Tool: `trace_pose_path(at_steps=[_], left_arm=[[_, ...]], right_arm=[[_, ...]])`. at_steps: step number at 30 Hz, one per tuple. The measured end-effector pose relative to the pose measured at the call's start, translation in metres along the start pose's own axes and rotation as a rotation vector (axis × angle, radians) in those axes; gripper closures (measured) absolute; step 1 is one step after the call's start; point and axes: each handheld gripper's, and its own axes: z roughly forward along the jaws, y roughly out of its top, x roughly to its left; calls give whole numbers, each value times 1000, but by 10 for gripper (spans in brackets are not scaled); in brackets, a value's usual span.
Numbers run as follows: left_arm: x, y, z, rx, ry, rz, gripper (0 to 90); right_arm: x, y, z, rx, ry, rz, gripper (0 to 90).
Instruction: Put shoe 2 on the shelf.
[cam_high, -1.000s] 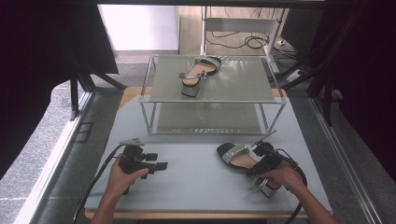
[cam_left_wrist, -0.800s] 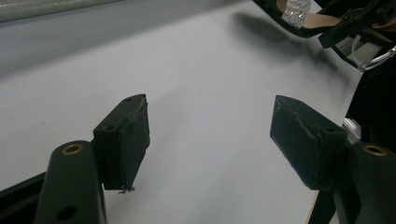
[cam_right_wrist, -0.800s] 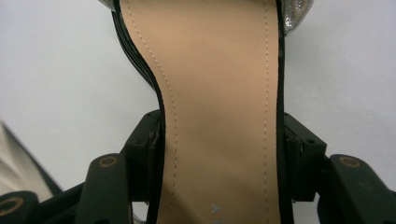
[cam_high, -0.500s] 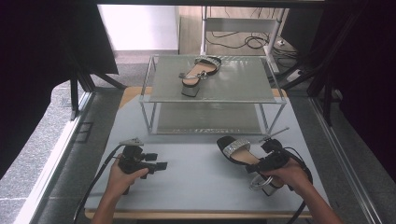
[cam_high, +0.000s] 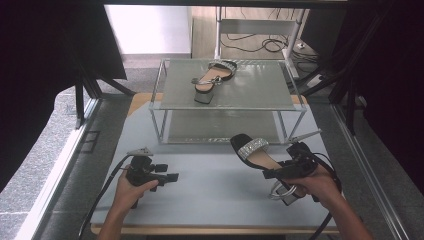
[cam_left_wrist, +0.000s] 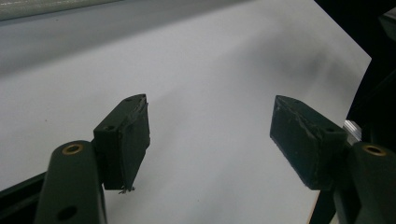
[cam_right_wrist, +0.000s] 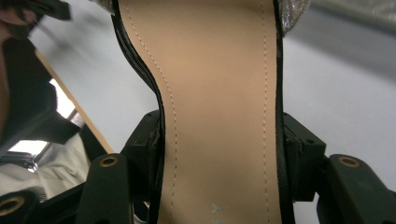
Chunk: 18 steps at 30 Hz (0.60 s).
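Two sandals are seen in the high view: one rests on the top shelf of the rack (cam_high: 295, 106), a second sandal (cam_high: 252, 152) is gripped at its heel end by the right gripper (cam_high: 280, 174) above the table (cam_high: 210, 185), toe raised toward the rack. The step in hand is judged to be a lift-and-carry; next, the sandal probably has to be placed on the shelf beside its mate (cam_high: 214, 77), which calls for clearing the shelf edge. The left gripper (cam_high: 170, 177) is held idle near the table, nothing in it. In the left gripper view, jaws are spread apart over bare table. In the right gripper view, the insole is clamped at both sides; a faint blue print on the insole cannot be read.
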Motion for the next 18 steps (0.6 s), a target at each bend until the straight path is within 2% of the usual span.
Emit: trace_pose_path(at_steps=[8,11,18], left_arm=[[0,0,0,-4,0,-3,287],[0,0,0,-4,-1,-1,287],[0,0,0,-3,-2,-1,287]], right_arm=[[11,13,-19,-57,31,-23,422],[16,22,-27,-85,58,-27,422],[24,41,-38,-117,49,-50,423]])
